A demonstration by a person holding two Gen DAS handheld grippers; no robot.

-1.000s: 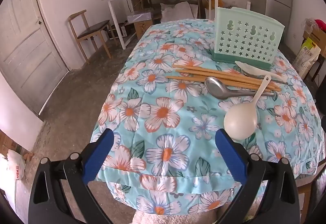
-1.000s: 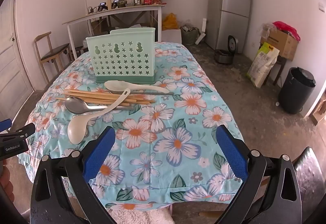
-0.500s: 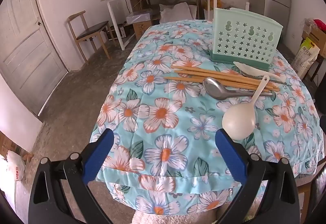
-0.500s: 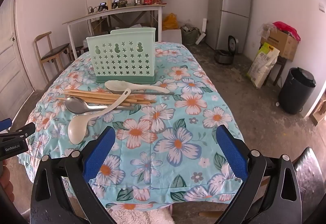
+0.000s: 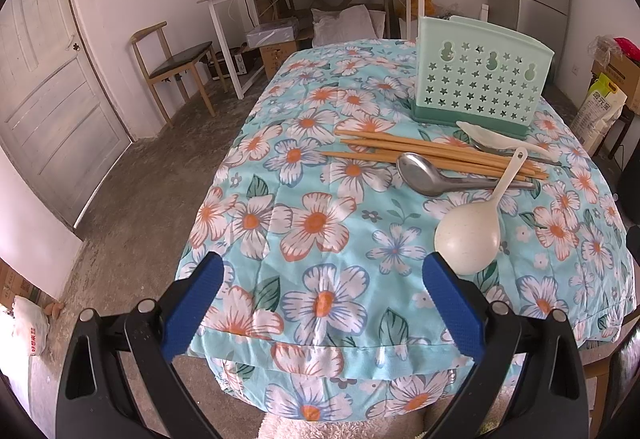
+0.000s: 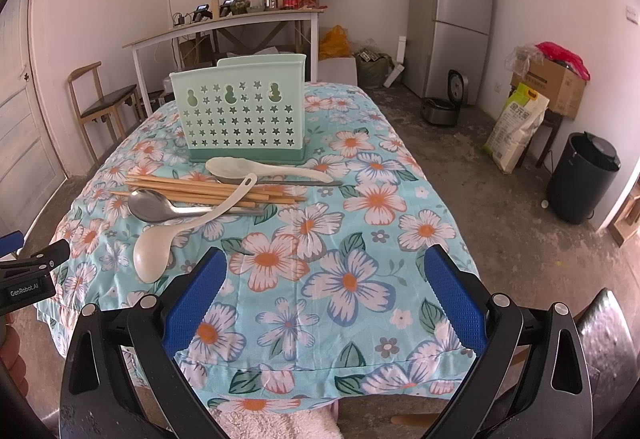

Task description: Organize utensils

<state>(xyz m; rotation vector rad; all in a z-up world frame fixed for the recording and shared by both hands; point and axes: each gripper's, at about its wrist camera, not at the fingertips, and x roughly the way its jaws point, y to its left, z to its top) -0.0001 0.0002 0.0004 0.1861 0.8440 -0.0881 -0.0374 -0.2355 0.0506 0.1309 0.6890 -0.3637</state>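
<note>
Nothing sorted yet — wooden chopsticks (image 5: 436,153), spoons lying mid-counter before the mint perforated plastic holder (image 6: 244,115); left gripper (image 5: 320,303), right gripper (image 6: 326,289) hovering spread, empty.

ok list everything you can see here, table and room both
holder: 1, mint green, far end of table
chopsticks: several, wooden, before holder
ladle: 1, cream, handle across chopsticks
metal spoon: 1, silver, beside ladle
white spoon: 1, nearest holder
tablecloth: 1, blue floral
fridge: 1, grey, right corner
bin: 1, black, right
chair: 1, wooden, left wall
left hand-held gripper: open, blue pads
right hand-held gripper: open, blue pads
</note>
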